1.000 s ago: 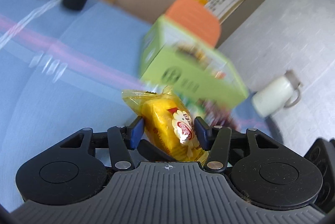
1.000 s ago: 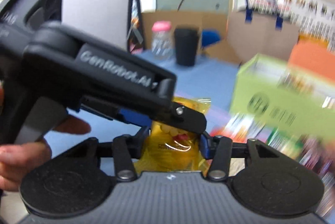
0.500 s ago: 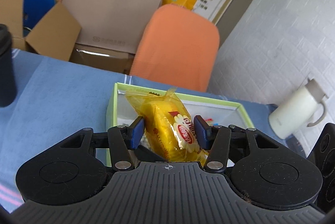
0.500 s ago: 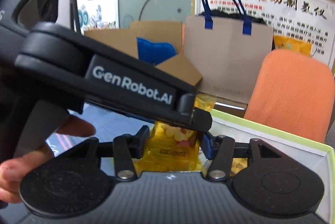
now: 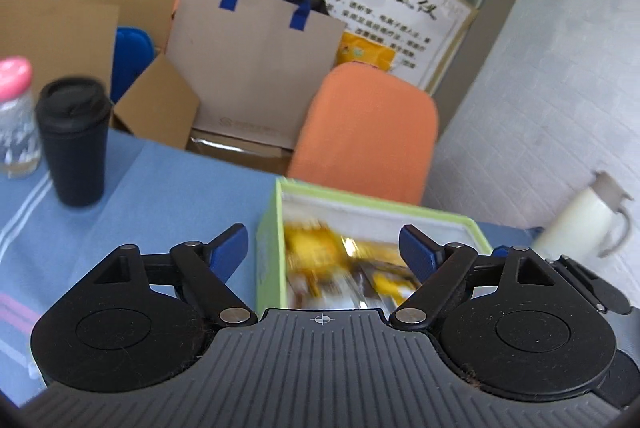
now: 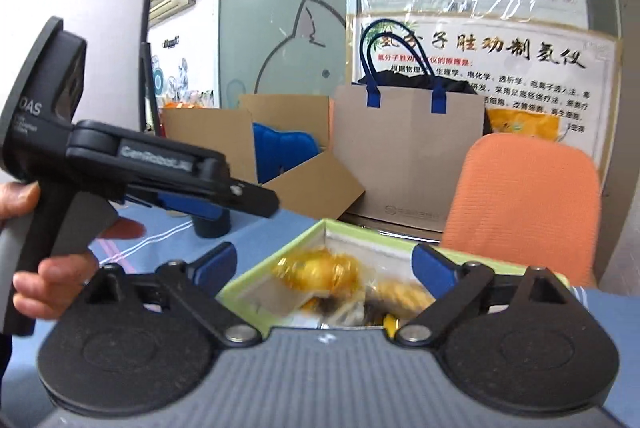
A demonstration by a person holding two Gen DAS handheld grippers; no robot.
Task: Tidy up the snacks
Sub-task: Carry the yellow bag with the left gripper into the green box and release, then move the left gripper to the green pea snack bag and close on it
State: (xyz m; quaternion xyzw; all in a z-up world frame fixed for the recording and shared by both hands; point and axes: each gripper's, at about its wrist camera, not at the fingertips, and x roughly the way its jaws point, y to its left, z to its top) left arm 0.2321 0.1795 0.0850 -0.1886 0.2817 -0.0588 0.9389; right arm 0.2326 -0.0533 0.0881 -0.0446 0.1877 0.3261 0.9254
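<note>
Blue tablecloth (image 5: 168, 188) before orange chair (image 5: 368, 132)

Glossy plastic snack packets (image 5: 320, 248), green cardboard box (image 5: 270, 248), matt blue tablecloth (image 5: 168, 188)

Both wrist views close above open green-rimmed cardboard box (image 5: 269, 228) (image 6: 280, 252) of yellow snack packets, facing orange fabric chair back (image 5: 372, 132) (image 6: 528, 196) and beige blue-handled paper bag (image 5: 256, 68) (image 6: 408, 148). Right view looking from further right, catching left gripper (image 6: 248, 200) side-on.

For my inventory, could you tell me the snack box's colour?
Light green box, clearest in the left wrist view.
</note>
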